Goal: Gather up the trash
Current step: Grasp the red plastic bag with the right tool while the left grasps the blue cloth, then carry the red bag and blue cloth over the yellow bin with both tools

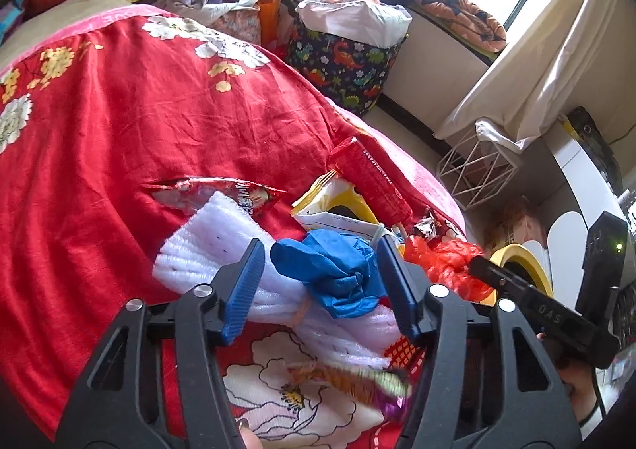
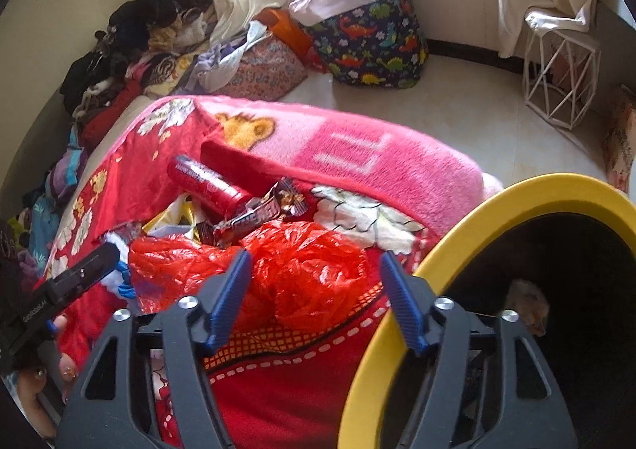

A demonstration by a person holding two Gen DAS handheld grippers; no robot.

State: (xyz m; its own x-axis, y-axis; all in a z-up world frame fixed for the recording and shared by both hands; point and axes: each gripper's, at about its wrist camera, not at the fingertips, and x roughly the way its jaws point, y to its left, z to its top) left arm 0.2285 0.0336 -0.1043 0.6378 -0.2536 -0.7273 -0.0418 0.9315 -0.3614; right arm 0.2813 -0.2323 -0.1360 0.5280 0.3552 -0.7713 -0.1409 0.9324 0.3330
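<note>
Trash lies on a red flowered blanket (image 1: 99,123). My left gripper (image 1: 320,274) is open, its jaws on either side of a crumpled blue glove (image 1: 330,270) lying on white foam wrap (image 1: 206,242). Beyond are a red snack wrapper (image 1: 206,192), a yellow-white packet (image 1: 338,206) and a red tube (image 1: 373,179). My right gripper (image 2: 316,286) is open over a crumpled red plastic bag (image 2: 306,270), which also shows in the left wrist view (image 1: 445,262). A yellow-rimmed bin (image 2: 497,218) stands at the right, with something pale inside it.
A dinosaur-print laundry basket (image 2: 369,47) and a white wire stand (image 2: 560,71) are on the floor past the bed. Clothes are piled along the wall (image 2: 131,47). A foil candy wrapper (image 1: 357,381) lies under my left gripper. A pink blanket (image 2: 377,167) covers the bed edge.
</note>
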